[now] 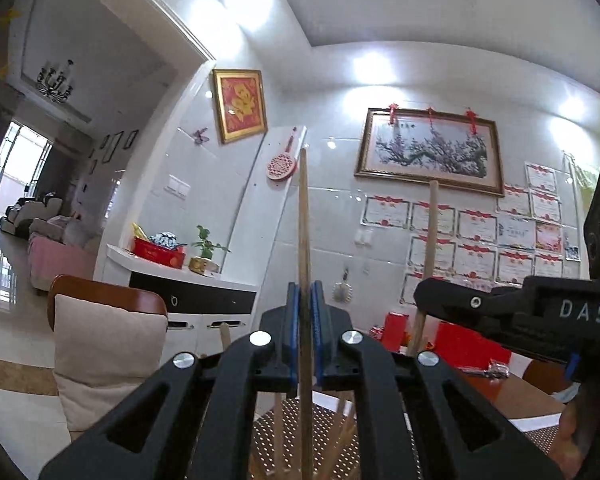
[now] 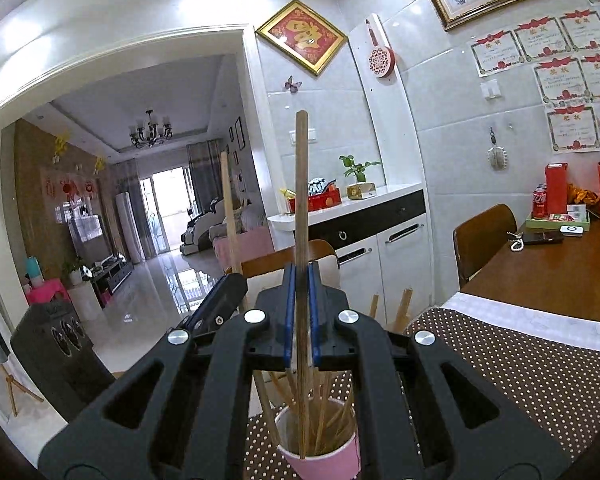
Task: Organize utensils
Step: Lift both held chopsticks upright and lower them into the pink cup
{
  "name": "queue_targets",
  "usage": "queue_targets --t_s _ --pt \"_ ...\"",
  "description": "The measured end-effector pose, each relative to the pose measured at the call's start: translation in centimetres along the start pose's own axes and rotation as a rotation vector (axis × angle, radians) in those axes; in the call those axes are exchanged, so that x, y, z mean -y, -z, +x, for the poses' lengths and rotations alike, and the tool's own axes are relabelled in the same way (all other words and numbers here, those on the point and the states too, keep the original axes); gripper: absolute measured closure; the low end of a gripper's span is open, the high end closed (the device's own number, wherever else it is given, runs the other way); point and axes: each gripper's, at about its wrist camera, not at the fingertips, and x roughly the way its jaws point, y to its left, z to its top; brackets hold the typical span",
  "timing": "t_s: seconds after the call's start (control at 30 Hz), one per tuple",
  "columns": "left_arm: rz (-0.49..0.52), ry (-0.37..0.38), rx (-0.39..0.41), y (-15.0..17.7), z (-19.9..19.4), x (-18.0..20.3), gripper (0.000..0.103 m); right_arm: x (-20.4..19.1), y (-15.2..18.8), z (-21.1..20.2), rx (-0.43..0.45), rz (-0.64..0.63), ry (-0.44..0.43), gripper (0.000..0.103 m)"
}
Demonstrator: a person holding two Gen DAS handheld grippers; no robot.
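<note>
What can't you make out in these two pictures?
- Left view: the cup's rim and base, hidden behind the left gripper and cut off at the bottom edge.
- Right view: the pink cup base, cut off at the bottom edge.
- Both views: the certificates, their print too small to read.

2 grippers: left gripper (image 1: pixel 306 320) w/ 1 chopstick (image 1: pixel 305 240), right gripper (image 2: pixel 300 312) w/ 1 chopstick (image 2: pixel 301 200). 1 pink cup (image 2: pixel 324 456), approx 10 more sticks inside, can't count exactly. 2 wooden chairs. 1 cola can (image 2: pixel 539 202). 2 framed pics on wall.
</note>
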Motion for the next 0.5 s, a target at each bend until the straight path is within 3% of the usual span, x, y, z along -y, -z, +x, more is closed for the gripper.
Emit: queue_targets --t_s 0.2,0.5 --pt "0.022 -0.022 -0.014 1.4 1.0 0.2 0.097 0.8 0.7 1.1 0.009 -0.003 0.013 0.096" --pt "0.032 -0.027 -0.097 3.5 0.8 0.5 0.097 0.9 2.4 1.4 -0.050 -0.015 0.013 0.096"
